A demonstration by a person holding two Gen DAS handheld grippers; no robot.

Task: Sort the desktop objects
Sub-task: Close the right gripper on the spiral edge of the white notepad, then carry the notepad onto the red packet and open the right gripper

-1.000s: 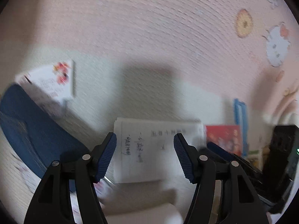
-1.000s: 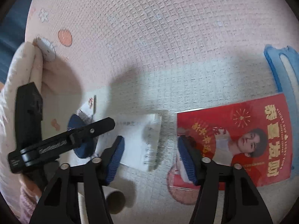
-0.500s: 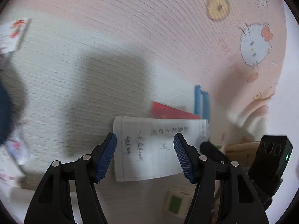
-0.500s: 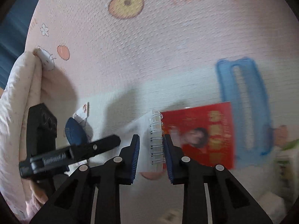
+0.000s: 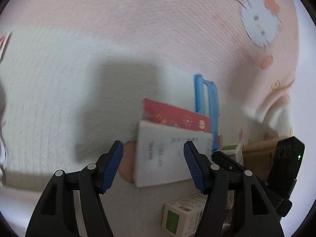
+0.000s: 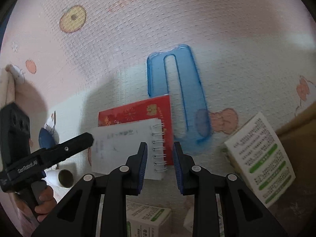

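A white spiral notepad with handwriting lies partly on top of a red card on the pink and white mat. My right gripper has its jaws narrowly apart around the notepad's wire spine, which shows in the gap; contact with the pads is not clear. My left gripper is open and empty, hovering above the notepad and red card. The left gripper also shows in the right wrist view.
A blue translucent case lies just beyond the red card, also seen in the left wrist view. White and green boxes stand near. A cardboard tube lies at left. A brown carton edge is at right.
The right gripper closed in on the notepad's spiral spine and carried it right, onto the red card by the blue case. The left gripper followed, staying open.
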